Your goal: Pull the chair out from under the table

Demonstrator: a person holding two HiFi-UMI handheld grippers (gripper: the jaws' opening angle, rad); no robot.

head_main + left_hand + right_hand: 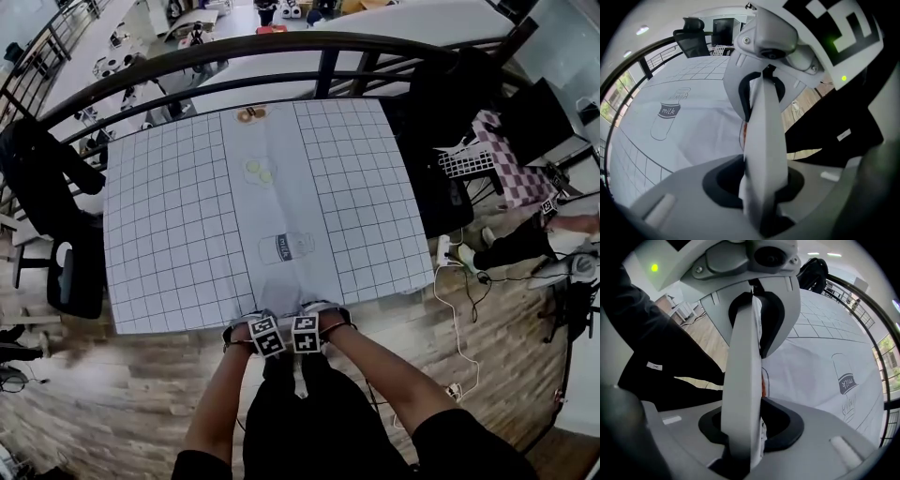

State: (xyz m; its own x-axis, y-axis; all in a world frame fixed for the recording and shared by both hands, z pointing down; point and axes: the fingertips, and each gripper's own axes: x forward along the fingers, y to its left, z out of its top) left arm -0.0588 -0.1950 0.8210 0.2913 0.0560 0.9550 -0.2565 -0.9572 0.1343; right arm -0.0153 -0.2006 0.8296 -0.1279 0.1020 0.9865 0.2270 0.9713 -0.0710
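Observation:
A table under a white grid-printed cloth [178,225] fills the head view. No chair shows beneath it; the cloth hides that space. My left gripper [268,341] and right gripper [306,339] point down side by side at the table's near edge, marker cubes touching, above my dark trousers [309,422]. In the left gripper view, the jaws appear as one pale band [761,140] with a strip of white cloth [740,187] along it. The right gripper view has a matching band [740,380] and cloth strip [762,427]. No gap shows, and whether the pads press is hidden.
A milk bottle drawing [284,247] and drawn plates [259,172] mark the cloth. A black office chair [75,272] stands left of the table, another with dark clothing [455,103] at the far right. A black railing [281,47] runs behind. Cables [459,281] lie on the wood floor.

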